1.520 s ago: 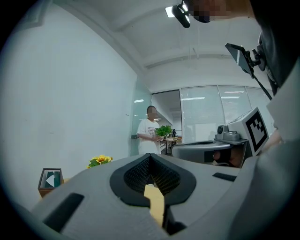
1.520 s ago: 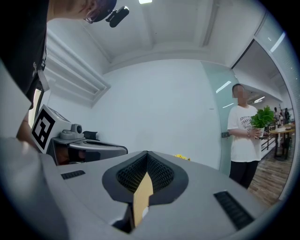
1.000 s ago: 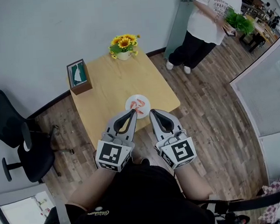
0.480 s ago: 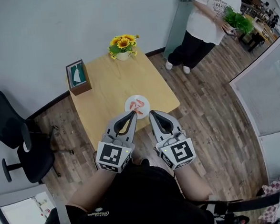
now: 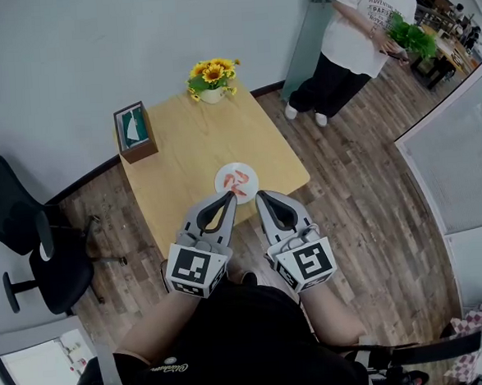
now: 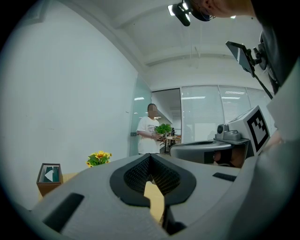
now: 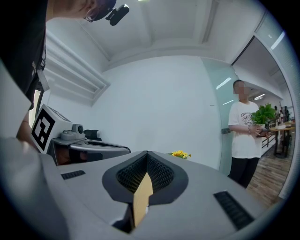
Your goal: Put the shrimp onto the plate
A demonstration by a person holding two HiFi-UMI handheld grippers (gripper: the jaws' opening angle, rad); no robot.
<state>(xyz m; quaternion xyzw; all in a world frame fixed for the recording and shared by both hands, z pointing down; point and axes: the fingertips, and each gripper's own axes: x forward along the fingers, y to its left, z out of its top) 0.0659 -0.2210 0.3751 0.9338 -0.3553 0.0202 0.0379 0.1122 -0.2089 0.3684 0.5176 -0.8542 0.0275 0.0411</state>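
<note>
Shrimp, seemingly two, are seen on the plate. The left gripper and right gripper are held pressed together, empty

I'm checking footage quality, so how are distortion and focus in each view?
Head view: evenly lit, sharp, plate readable, edges mildly bent. Left gripper view: heavy fisheye, dark round border, left gripper soft up close. Right gripper view: same fisheye and border, right gripper soft.

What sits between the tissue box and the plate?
Nothing: the head view shows only bare tabletop between the tissue box and the plate.
</note>
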